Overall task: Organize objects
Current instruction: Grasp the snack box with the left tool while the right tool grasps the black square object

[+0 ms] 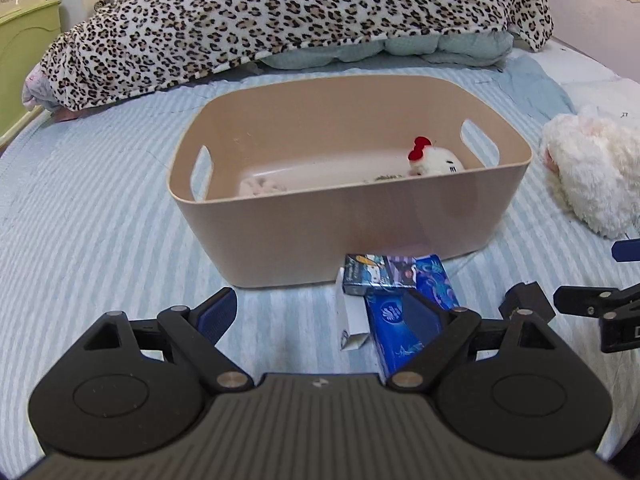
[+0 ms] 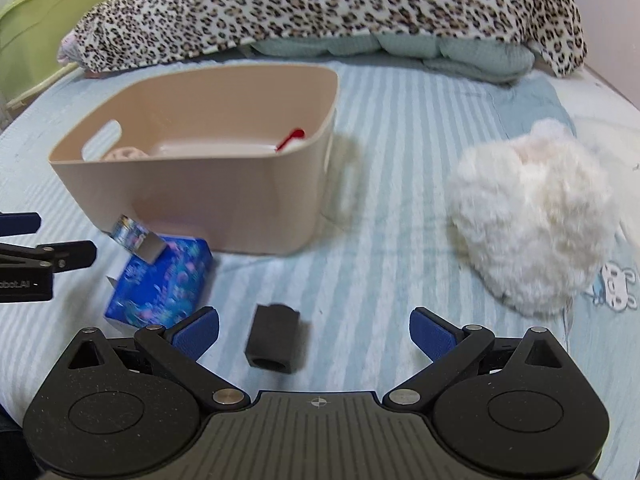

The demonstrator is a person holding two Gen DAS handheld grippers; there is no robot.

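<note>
Right claw (image 2: 314,336) spread wide, released, black block (image 2: 273,338) between its fingers, beige bin (image 2: 192,204) beyond.

Left gripper (image 1: 322,314): matte black linkage arms, silver round pivot pins, two big rounded black housings with circular embossed discs. Fingers (image 1: 218,314) carry blue ribbed pads. Centre body grey with vertical ribs and a small white crosshair mark at its top edge.

Right gripper (image 2: 314,330): same build, black speckled housings, silver pins, triangular cut-outs in the outer links, blue textured pads on fingers (image 2: 434,336), grey ribbed centre with crosshair mark. Seen from the right wrist view, the left unit's side shows white lettering, partly cut off, ending "bot_AI".
</note>
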